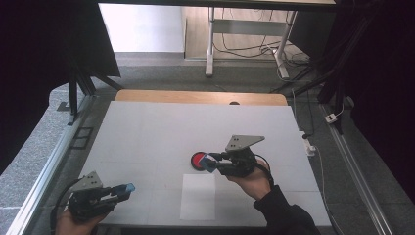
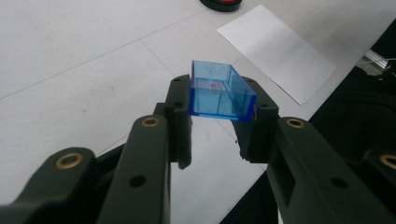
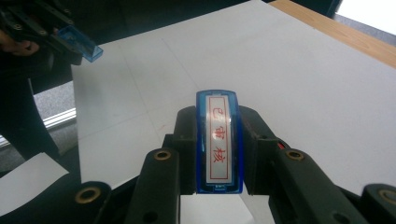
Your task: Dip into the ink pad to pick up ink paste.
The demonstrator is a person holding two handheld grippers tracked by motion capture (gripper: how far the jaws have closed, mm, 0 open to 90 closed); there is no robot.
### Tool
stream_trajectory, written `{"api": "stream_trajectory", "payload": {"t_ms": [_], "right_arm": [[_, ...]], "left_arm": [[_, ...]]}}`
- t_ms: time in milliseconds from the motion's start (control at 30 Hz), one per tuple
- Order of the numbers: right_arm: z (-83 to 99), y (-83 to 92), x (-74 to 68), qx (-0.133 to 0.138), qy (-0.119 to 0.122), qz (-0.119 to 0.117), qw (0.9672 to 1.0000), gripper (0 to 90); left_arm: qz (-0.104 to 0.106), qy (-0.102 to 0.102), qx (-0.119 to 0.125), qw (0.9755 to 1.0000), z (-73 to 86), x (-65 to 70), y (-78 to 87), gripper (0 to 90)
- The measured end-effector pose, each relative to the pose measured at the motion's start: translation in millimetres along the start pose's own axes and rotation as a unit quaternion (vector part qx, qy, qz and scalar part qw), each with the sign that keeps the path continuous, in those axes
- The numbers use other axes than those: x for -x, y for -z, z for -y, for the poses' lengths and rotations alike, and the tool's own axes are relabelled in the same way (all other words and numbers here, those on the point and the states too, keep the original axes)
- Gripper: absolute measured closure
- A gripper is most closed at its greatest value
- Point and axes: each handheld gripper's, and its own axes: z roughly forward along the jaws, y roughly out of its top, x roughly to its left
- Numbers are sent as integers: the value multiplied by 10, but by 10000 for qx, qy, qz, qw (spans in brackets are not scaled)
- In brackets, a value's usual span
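Note:
My left gripper [image 1: 122,190] is at the table's near left corner, shut on a clear blue cap [image 1: 129,187]. In the left gripper view the cap [image 2: 219,91] is an open-topped blue box held between the jaw tips of the left gripper [image 2: 218,101]. My right gripper [image 1: 211,163] is near the table's middle, shut on a blue stamp [image 1: 209,162] just above a round red ink pad [image 1: 197,160]. In the right gripper view the stamp [image 3: 218,140] shows a silver label with red characters, clamped in the right gripper [image 3: 219,122]. The cap [image 3: 80,43] appears there too, far left.
A white paper sheet [image 1: 197,197] lies on the white table top [image 1: 161,132] in front of the ink pad, also seen as the sheet [image 2: 278,46]. A wooden strip [image 1: 200,96] edges the far side. Cables and desk legs stand beyond.

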Motion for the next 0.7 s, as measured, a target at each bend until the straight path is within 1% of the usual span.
{"api": "stream_trajectory", "payload": {"t_ms": [133, 400, 700], "right_arm": [[-10, -58, 44, -39, -49, 49, 10000, 714], [-28, -225, 146, -221, 17, 242, 9995, 714], [8, -382, 272, -424, -67, 381, 9983, 714]], "left_arm": [[-18, -30, 15, 10000, 3, 8, 2, 678], [-14, -37, 30, 10000, 6, 8, 4, 679], [-10, -20, 27, 10000, 5, 3, 4, 678]]}}
